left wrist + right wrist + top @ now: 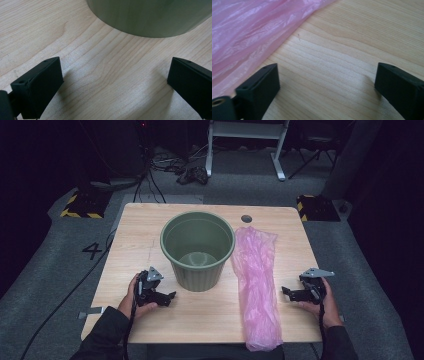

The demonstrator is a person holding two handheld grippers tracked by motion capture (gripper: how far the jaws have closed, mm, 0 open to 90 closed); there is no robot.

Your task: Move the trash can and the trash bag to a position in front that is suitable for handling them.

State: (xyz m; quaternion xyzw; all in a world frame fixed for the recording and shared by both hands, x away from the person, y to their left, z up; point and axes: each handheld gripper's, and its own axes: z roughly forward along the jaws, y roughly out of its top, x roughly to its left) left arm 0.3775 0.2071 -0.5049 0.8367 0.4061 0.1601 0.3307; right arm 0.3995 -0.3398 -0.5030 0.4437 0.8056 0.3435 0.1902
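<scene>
A green plastic bin (197,249) stands upright and empty near the middle of the wooden table (140,225). To its right lies a long pink plastic bag (256,285), flattened, running from the back of the table past its front edge. My left gripper (169,299) rests on the table just left of the bin's base, open, jaws wide apart with bare wood between them; the bin's wall (150,17) is close ahead. My right gripper (286,293) sits right of the bag, open and empty, with the pink bag (249,30) beside its left jaw.
A round cable hole (246,218) sits at the table's back edge. Beyond the table, cables (170,165) and a white desk frame (245,145) stand on the grey carpet. Yellow-black striped blocks (82,205) flank the table's back corners.
</scene>
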